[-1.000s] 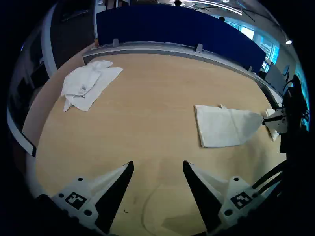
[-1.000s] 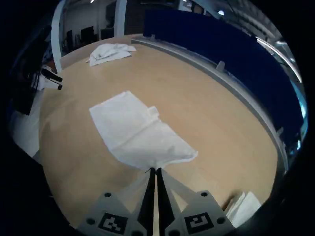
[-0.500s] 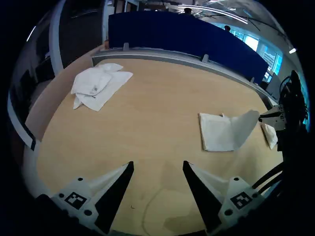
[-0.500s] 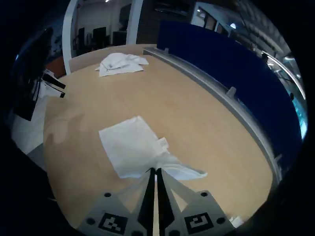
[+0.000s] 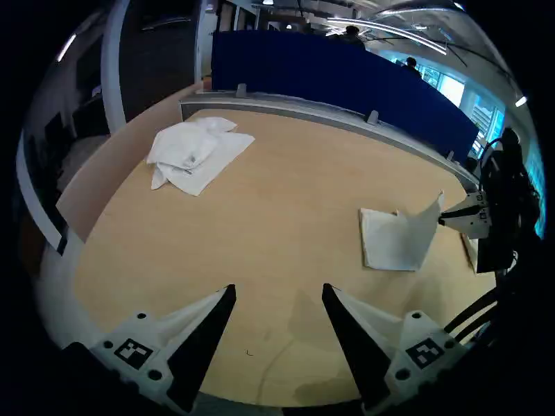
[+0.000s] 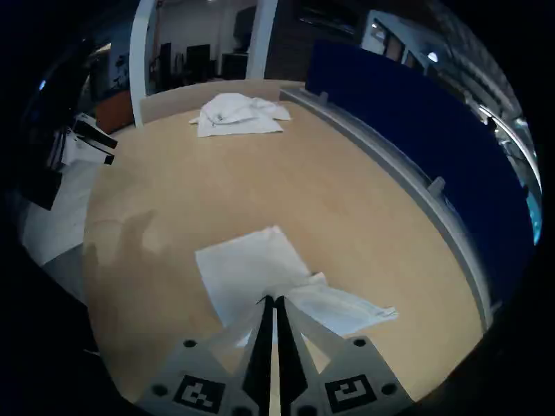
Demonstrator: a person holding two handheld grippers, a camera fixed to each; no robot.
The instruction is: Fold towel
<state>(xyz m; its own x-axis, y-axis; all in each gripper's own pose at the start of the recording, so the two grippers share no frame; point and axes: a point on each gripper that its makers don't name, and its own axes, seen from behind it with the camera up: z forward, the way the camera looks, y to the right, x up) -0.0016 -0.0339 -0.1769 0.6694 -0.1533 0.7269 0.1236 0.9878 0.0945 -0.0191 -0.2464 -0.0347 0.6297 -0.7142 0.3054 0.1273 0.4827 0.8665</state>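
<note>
Pinching one edge of the white towel (image 6: 236, 270), our right tool (image 6: 275, 326) has its two fingers pressed together, and the cloth is caught right at their tips. From that pinch the held edge rises off the counter (image 5: 277, 208) and a loose flap droops beside the fingers. The rest of the towel lies flat on the pale wood as a roughly square panel. In the left gripper view we see the same grip from farther off: the raised edge stands up like a small sail at the right tool's tips, with the flat part spread beneath it.

Our left tool (image 5: 277, 326) is spread wide, its fingers well apart, with bare counter showing between them. It touches neither the towel nor any other cloth, and it hangs over the side of the counter farthest from the blue divider (image 5: 333, 66).

We place the rest by that divider. The towel lies on the counter well apart from the divider, toward one end of it. A heap of white cloths (image 5: 194, 149) lies crumpled nearer the divider, toward its other end, and well apart from the towel. In the right gripper view the left tool shows small, on the side of the counter away from the divider.
</note>
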